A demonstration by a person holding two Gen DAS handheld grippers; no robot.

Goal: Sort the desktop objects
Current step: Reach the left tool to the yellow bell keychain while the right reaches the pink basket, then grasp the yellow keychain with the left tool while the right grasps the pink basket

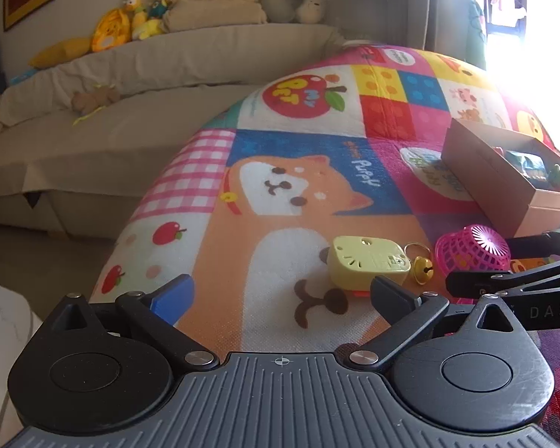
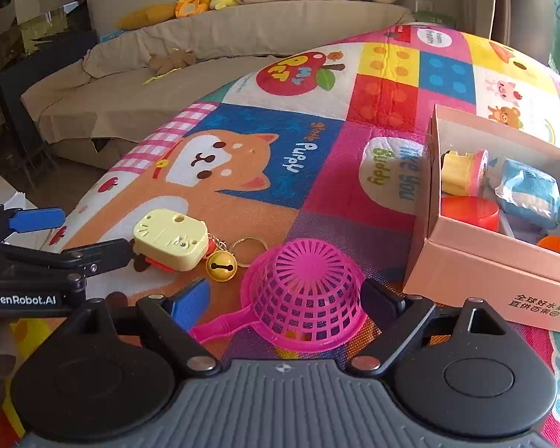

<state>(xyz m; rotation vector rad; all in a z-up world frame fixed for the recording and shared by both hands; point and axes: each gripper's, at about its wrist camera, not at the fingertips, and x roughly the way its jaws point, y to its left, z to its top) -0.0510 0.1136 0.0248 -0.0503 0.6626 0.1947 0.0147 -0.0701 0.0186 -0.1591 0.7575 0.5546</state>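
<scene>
Strainer: pink strainer [image 2: 304,291] is lying upside down on the worktop [image 2: 317,186], sitting directly between the right gripper's [image 2: 285,304] two fingers.
Strainer axis: its handle is pointing out to the left of that gripper, past the blue finger pad [image 2: 190,304], so the bowl is the part sitting in the gap.
Right gripper: jaws are standing wide and gripping nothing; whether the pads are brushing the rim I cannot tell.
Left gripper: left gripper [image 1: 280,298] is standing fully open and empty, hovering low.
Keychain toy: yellow toy [image 1: 367,263] with its bell [image 1: 423,270] is lying just ahead of the left gripper, toward its right finger, and just left of the strainer.
Box: cardboard box [image 2: 481,268] is waiting ahead and to the right of the right gripper, already holding several small things.
Nearer hand: right one is closer to the strainer, left one to the toy.
Likely next: closing on the strainer bowl and carrying it rightward to the box.
</scene>
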